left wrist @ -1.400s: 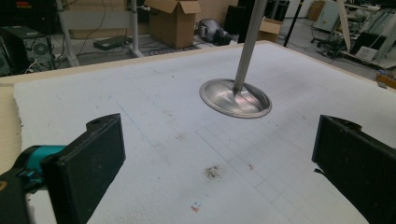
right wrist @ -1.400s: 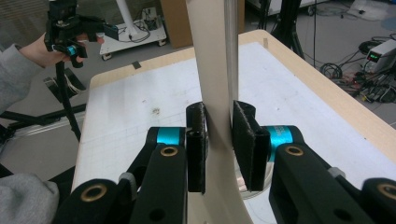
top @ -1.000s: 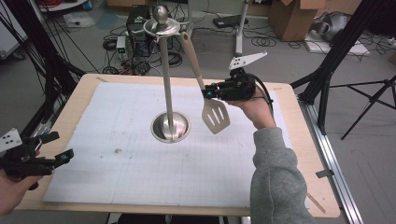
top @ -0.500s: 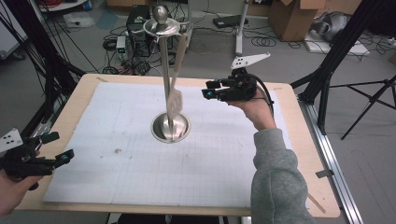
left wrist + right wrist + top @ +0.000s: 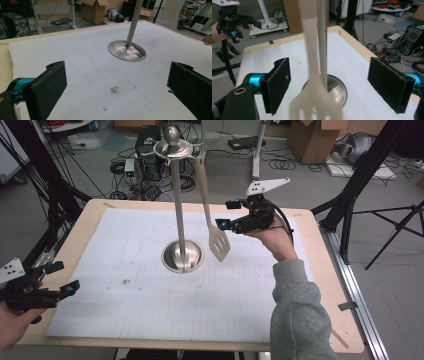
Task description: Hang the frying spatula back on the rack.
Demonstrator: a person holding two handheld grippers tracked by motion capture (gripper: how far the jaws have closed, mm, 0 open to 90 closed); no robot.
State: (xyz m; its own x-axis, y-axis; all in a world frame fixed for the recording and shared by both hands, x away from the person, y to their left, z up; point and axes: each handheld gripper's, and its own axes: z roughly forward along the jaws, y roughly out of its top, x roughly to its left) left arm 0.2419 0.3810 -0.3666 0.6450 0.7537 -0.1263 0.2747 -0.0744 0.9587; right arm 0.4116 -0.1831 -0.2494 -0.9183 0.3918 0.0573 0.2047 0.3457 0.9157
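A steel utensil stand [image 5: 179, 210] rises from a round base [image 5: 182, 256] mid-table. A pale slotted spatula [image 5: 218, 242] hangs from the ring at its top, just right of the pole. My right gripper [image 5: 226, 214] is open beside the spatula's blade; its jaws have just been opening. In the right gripper view the blurred spatula [image 5: 312, 75] hangs in front of the pole [image 5: 322, 37], in the gap between the pads and touching neither. My left gripper [image 5: 64, 277] rests open and empty at the table's near left edge, facing the base [image 5: 127, 50].
A white gridded sheet [image 5: 150, 310] covers the wooden table [image 5: 320, 320]. Black tripod legs [image 5: 350, 195] and cables stand on the floor around it. Cardboard boxes [image 5: 310, 135] sit at the back.
My right gripper's jaws opened and let go of the spatula. The spatula swung left to the pole and now hangs back to its right. The left gripper has not moved.
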